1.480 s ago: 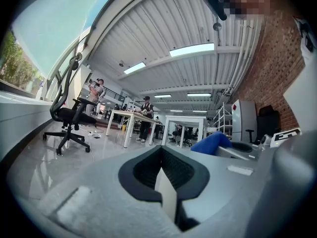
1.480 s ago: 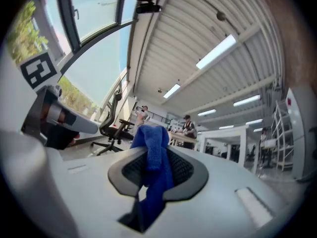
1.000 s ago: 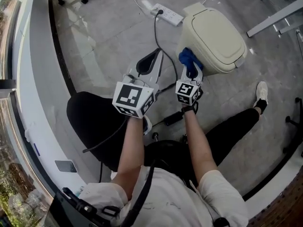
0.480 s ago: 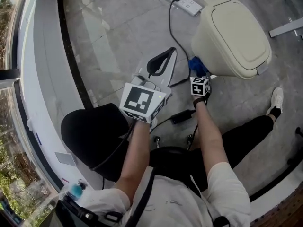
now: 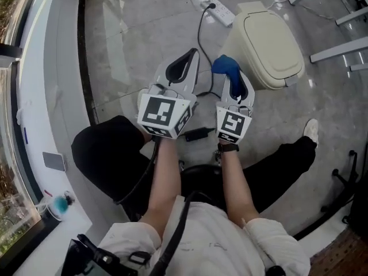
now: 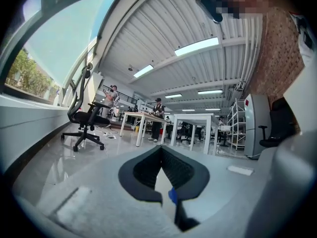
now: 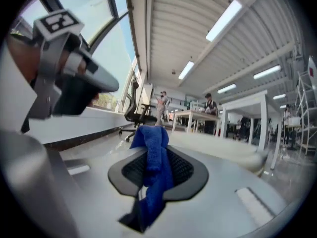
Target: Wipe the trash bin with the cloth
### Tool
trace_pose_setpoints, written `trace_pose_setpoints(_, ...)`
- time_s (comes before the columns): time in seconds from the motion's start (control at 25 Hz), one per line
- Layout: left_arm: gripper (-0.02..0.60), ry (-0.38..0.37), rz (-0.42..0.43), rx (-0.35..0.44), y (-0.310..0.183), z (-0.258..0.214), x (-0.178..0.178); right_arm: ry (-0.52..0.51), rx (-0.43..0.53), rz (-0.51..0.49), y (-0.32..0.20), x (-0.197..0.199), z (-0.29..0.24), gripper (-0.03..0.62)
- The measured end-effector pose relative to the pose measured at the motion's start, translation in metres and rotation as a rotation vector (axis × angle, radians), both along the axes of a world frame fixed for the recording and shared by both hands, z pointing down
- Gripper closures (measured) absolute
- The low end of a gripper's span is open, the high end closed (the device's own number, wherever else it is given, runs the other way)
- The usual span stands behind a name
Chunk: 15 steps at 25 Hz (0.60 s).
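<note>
The setting is an open office with a polished grey stone floor (image 5: 132, 45) beside a curved window ledge (image 5: 54, 96). The beige trash bin (image 5: 267, 45), lid down, stands on this floor ahead and to the right of the seated person. The blue cloth (image 5: 225, 66) is just beside the bin's lower left side; contact cannot be confirmed. The right gripper (image 5: 232, 85) has its jaws clamped on the cloth, which hangs between the pads in the right gripper view. The left gripper (image 5: 183, 71) is held alongside, with its jaws together at the tips and nothing between them. A white power strip (image 5: 215, 10) lies behind the bin, with a black cable (image 5: 199, 39) running from it.
</note>
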<state>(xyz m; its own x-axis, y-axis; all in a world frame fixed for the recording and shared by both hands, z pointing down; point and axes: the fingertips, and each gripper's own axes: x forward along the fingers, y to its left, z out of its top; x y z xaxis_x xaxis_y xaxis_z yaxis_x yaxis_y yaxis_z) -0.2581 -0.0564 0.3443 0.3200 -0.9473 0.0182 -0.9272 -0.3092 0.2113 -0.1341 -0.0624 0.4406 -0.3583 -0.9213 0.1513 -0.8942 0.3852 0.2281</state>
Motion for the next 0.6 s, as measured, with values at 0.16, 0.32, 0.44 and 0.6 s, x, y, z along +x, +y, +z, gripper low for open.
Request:
trace_pose_setpoints(0.16,0.581,0.021,-0.019,0.035,0.005,-0.017,0.008,0.078,0.220,0.059,0.001,0.026,-0.087,0.524)
trace_pose_setpoints(0.32,0.581,0.036,-0.034,0.051,0.003,-0.022,0.016,0.210,0.191,0.084,-0.022,0.041,-0.052,0.525)
trace_pose_setpoints(0.44,0.581,0.039,-0.042,0.039,0.000,-0.015,0.021,0.299,0.112,0.040,-0.020,0.030,0.007,0.523)
trace_pose_setpoints(0.6,0.581,0.035,-0.080,0.009,-0.006,-0.002,0.020,0.352,-0.125,-0.027,-0.023,0.031,0.141,0.523)
